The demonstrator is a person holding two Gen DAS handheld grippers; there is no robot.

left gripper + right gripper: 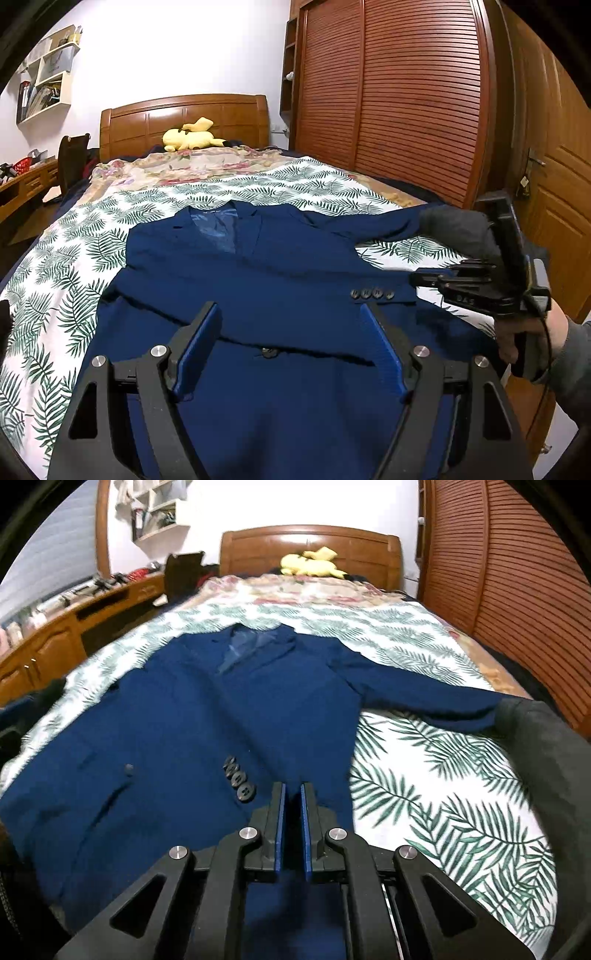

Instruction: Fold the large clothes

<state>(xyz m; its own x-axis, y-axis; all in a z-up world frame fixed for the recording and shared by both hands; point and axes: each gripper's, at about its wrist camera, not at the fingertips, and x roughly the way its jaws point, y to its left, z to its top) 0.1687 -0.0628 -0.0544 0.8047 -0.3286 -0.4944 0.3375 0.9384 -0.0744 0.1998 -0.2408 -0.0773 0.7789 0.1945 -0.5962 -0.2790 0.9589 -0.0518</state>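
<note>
Lying face up on the leaf-print bedspread (pixel 55 295), the navy suit jacket (pixel 258 288) has one sleeve folded across its front, its buttoned cuff (pixel 240 777) by the right gripper (pixel 291 794), clenched on the cuff's edge. The left gripper (pixel 291 314) hovers spread over the jacket's front, grasping nothing. A yellow plush toy (pixel 192 136) rests by the wooden headboard (pixel 147 122).
</note>
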